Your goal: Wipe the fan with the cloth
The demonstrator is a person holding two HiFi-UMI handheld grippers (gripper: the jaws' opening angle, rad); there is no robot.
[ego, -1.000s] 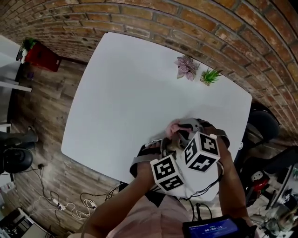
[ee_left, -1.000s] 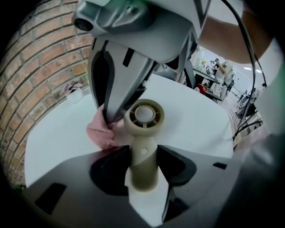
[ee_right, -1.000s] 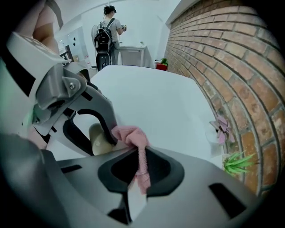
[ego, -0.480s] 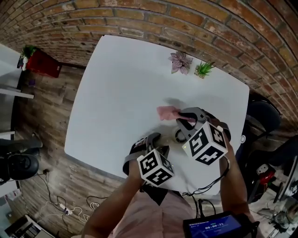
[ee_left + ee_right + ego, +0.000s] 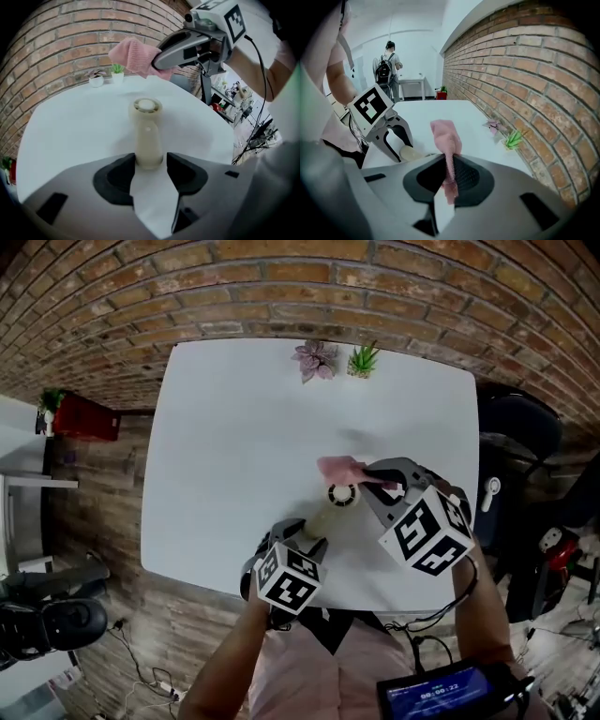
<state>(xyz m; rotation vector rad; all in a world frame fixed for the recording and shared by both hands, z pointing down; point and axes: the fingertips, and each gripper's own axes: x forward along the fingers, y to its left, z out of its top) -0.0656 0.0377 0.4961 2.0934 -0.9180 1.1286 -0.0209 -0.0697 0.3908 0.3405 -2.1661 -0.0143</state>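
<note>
While right claw [image 5: 450, 174] pinches cloth [image 5: 446, 133], left claw [image 5: 150, 165], just closing, grips fan [image 5: 147, 133] pointing wallward

In the head view the left gripper [image 5: 305, 535], whose fingers [image 5: 279, 534] have just been closing a little round the fan [image 5: 339, 498], covers the lower end of the fan's handle, and its marker cube [image 5: 286, 579] hides the hand that bears it. The near end of the cloth [image 5: 337, 467] disappears between the fingers of the right gripper [image 5: 373, 476]. In the right gripper view only a pale sliver of the fan shows past the left gripper; which part it is cannot be told. The screen [image 5: 433, 699] is cut off by the head view's bottom edge, its digits too small to read. A person [image 5: 387, 70] far beyond the table [image 5: 234, 427] is too small to make out further.
</note>
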